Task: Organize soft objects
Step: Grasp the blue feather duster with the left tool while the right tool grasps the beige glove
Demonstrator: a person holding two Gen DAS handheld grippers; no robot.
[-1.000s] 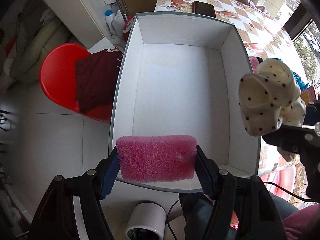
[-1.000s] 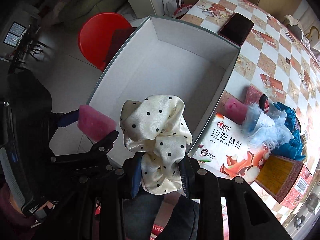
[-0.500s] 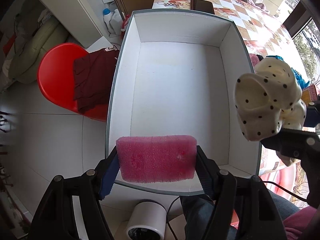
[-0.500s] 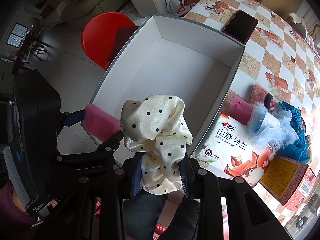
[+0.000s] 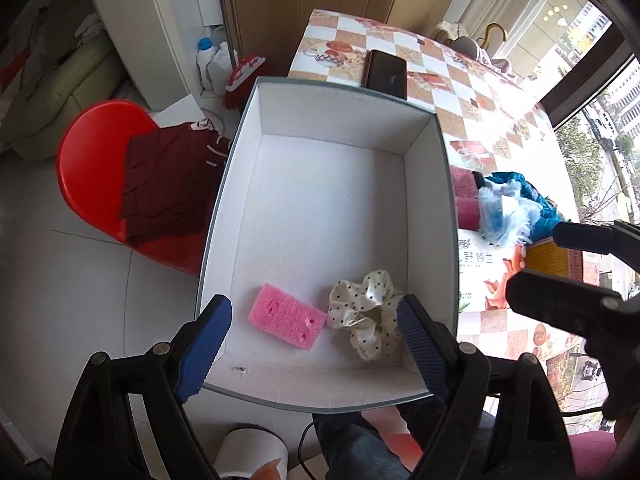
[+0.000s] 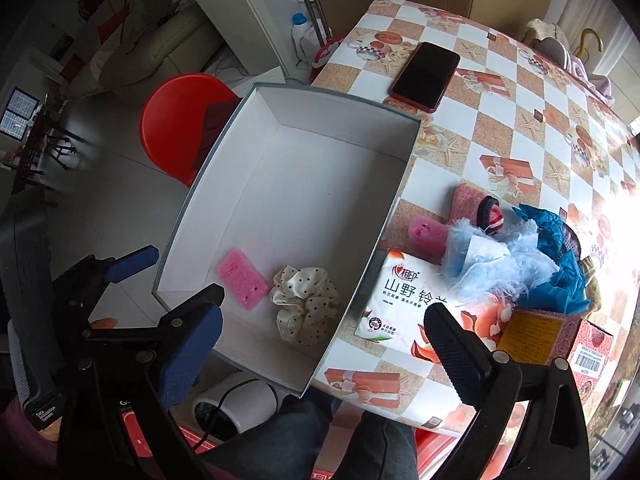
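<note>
Your pink sponge (image 5: 286, 321) lies flat on the floor of the white box (image 5: 344, 128), close to the near wall and left of centre. The dotted scrunchie (image 5: 366, 316) sits just beside it on the right, the two about touching, with the scrunchie close to the right wall. From the right wrist view the sponge (image 6: 241, 280) and scrunchie (image 6: 305, 307) fill only the near end of the box (image 6: 288, 196); the far stretch of its floor, up to the back wall, is bare white.

Your left tongs (image 5: 314, 346) are spread wide with nothing between them, hanging above the near rim, one blue pad at the box's near-left corner and the other above the scrunchie's right edge. Your right tongs (image 6: 320, 346) are also wide apart and hold nothing, straddling the box's right wall: the blue pad over the near rim, the black one over the tissue pack (image 6: 404, 300) outside.

The box overhangs the desk (image 6: 500, 120) on its left side, above the floor and a red chair (image 5: 92, 168). On the desk right of the box, the pack lies against the box wall, and past it a heap of other soft things: a second pink sponge (image 6: 428, 231), a pale blue fluffy piece (image 6: 496, 264) and a teal cloth (image 6: 560, 264). A phone (image 6: 426, 76) lies beyond the box's far corner.
</note>
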